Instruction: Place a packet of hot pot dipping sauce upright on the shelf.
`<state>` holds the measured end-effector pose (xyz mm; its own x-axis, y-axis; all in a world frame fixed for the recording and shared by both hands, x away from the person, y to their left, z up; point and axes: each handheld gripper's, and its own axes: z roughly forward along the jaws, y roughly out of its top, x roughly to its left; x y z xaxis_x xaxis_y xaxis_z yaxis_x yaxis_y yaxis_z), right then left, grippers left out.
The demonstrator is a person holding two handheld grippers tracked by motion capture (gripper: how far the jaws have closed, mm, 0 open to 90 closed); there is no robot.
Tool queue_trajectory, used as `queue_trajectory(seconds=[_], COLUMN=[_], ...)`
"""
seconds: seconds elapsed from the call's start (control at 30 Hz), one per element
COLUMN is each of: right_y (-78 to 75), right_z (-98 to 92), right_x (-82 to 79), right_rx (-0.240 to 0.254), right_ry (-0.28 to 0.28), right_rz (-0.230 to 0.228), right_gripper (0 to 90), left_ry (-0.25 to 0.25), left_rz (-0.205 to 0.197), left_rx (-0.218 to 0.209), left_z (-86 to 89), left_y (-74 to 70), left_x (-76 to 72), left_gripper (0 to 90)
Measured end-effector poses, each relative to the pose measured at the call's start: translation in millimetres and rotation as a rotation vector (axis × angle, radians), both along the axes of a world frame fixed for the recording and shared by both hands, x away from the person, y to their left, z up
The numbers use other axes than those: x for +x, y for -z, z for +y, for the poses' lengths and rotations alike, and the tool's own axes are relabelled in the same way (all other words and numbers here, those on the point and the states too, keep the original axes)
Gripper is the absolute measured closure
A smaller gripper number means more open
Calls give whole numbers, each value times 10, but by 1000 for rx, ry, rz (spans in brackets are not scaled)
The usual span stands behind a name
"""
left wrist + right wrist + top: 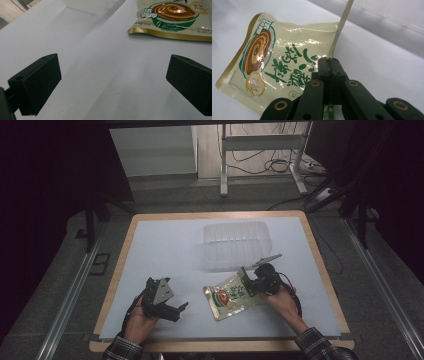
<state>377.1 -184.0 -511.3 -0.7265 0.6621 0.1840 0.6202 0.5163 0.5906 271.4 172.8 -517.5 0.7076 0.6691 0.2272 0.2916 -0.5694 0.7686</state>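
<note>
Open white desk [165,245] is seen across the left and far-left area, with bare sheet ahead of the left gripper [167,309], whose jaws stand wide with nothing between them. The far centre is blocked by the clear plastic tub [236,245], and the strip just in front of it is taken up by the pouch [231,296] and the right gripper [246,282] clamped on its edge. A narrow free lane is left between the tub and the desk's right edge.

I'm looking at a lab or test room: the white-covered worktop [165,245] is sitting between floor rails [67,295], with loose cables [272,165] trailing around a metal frame [260,142] at twelve o'clock.
</note>
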Motion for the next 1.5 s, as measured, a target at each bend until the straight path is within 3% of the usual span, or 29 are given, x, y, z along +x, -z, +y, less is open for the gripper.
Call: queue_trajectory(seconds=[0.17, 0.4, 0.57, 0.93, 1.23, 1.5], right_y=[-50, -214, -364, -775, -987, -1136], right_z=[-18, -102, -92, -49, -85, -194], right_x=[-6, -38, -68, -113, -124, -110], right_rx=[27, 115, 158, 261, 280, 283], right_ry=[24, 28, 48, 17, 34, 67], right_rz=[18, 51, 86, 121, 125, 91], right_gripper=[889, 887, 889, 889, 890, 890], left_ry=[-3, -4, -5, -7, -5, -1], left_rz=[-3, -4, -6, -8, -8, 3], left_rx=[-1, 4, 6, 4, 5, -18], left_z=[2, -1, -5, -3, -12, -3], left_y=[-2, -1, -2, -6, -8, -4], left_x=[-1, 0, -3, -3, -5, 4], left_gripper=[0, 0, 0, 0, 0, 0])
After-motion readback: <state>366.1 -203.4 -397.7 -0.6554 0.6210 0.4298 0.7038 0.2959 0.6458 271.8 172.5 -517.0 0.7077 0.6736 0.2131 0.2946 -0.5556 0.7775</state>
